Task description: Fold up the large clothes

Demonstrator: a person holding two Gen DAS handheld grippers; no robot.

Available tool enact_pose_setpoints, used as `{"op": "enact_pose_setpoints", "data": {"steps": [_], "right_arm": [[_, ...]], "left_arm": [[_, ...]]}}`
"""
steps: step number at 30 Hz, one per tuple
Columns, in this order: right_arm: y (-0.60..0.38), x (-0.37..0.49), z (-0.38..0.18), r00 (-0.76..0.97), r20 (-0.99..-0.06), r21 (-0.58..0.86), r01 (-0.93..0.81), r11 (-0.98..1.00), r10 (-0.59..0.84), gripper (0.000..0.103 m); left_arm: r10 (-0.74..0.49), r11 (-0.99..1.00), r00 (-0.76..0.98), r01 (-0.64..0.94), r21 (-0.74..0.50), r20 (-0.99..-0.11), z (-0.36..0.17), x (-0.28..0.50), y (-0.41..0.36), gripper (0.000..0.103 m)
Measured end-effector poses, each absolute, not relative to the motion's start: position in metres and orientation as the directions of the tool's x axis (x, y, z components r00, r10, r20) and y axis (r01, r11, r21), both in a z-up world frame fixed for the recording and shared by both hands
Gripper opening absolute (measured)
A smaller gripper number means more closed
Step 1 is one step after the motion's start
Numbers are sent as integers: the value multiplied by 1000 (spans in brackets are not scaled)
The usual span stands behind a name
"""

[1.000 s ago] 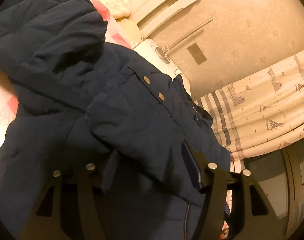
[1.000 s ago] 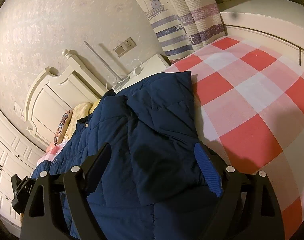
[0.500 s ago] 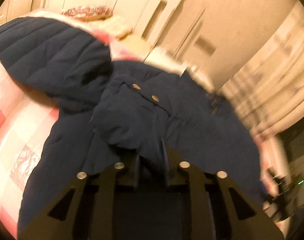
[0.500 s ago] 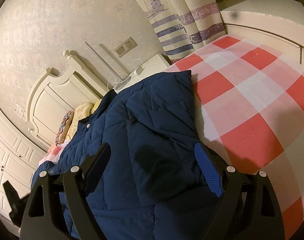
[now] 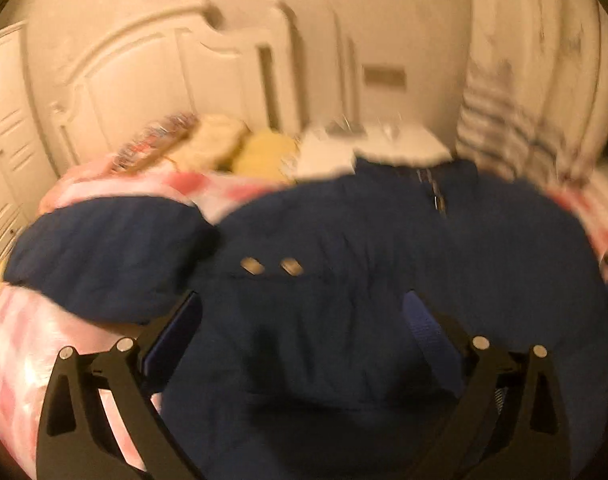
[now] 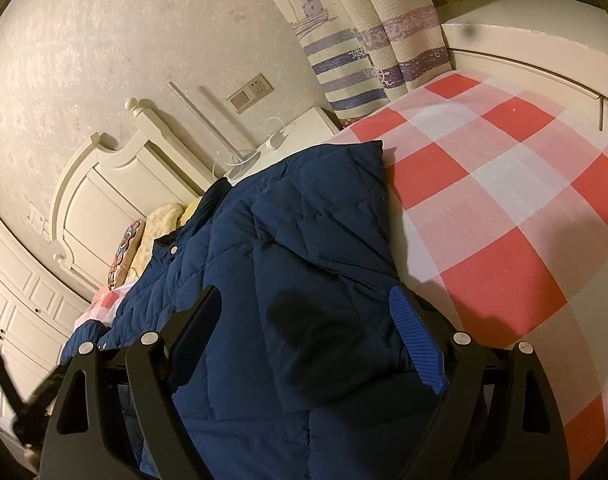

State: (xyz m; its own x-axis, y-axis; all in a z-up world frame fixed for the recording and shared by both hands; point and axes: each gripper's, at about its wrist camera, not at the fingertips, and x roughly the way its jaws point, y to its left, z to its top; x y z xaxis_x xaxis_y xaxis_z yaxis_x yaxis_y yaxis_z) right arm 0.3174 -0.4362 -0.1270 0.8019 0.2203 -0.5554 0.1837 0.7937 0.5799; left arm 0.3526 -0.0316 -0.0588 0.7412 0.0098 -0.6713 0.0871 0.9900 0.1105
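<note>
The navy quilted puffer jacket [image 6: 288,264] lay on the red-and-white checked bed [image 6: 503,208], whose right side stayed bare. The left gripper [image 5: 300,316] was opening its jaws above the fabric; the right gripper [image 6: 304,312] hung spread, pinching nothing.

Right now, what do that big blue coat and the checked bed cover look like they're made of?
The blue coat: probably a padded synthetic shell, matte, with stitched quilting lines and puffy panels. The checked bed cover: looks like woven cloth, perhaps cotton, flat, matte, red and white squares.
</note>
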Motion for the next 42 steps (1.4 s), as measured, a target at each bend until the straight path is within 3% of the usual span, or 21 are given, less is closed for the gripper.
{"op": "enact_pose_setpoints", "data": {"steps": [3, 14, 19, 25, 28, 30, 32, 36, 38, 42], "right_arm": [[-436, 318, -127, 800, -558, 577, 186, 796, 218, 84], [-428, 320, -123, 781, -599, 516, 207, 831, 177, 84], [-391, 338, -108, 685, -729, 240, 244, 940, 8, 88], [-332, 371, -75, 741, -669, 40, 114, 993, -59, 91], [-316, 401, -90, 687, -723, -42, 63, 997, -74, 92], [-315, 418, -114, 603, -796, -27, 47, 999, -50, 95], [-327, 420, -120, 608, -793, 65, 59, 996, 16, 97], [-323, 399, -106, 620, -785, 64, 101, 993, -12, 97], [-309, 380, -97, 653, -754, 125, 33, 992, 73, 97], [-271, 362, -108, 618, -782, 35, -83, 996, 79, 98]], "left_arm": [[19, 986, 666, 112, 125, -746, -98, 365, -31, 100], [31, 982, 650, 122, 145, -759, -112, 371, -39, 101], [23, 984, 646, 121, 132, -763, -112, 373, -38, 101], [22, 984, 645, 121, 130, -764, -112, 374, -37, 101], [22, 984, 645, 120, 130, -763, -112, 374, -37, 101], [21, 984, 645, 120, 128, -764, -112, 374, -37, 101], [20, 985, 644, 120, 127, -765, -113, 374, -37, 101], [18, 985, 643, 119, 124, -766, -113, 374, -37, 101], [19, 985, 643, 119, 124, -766, -113, 374, -37, 101], [18, 985, 643, 118, 122, -766, -113, 374, -37, 101]]}}
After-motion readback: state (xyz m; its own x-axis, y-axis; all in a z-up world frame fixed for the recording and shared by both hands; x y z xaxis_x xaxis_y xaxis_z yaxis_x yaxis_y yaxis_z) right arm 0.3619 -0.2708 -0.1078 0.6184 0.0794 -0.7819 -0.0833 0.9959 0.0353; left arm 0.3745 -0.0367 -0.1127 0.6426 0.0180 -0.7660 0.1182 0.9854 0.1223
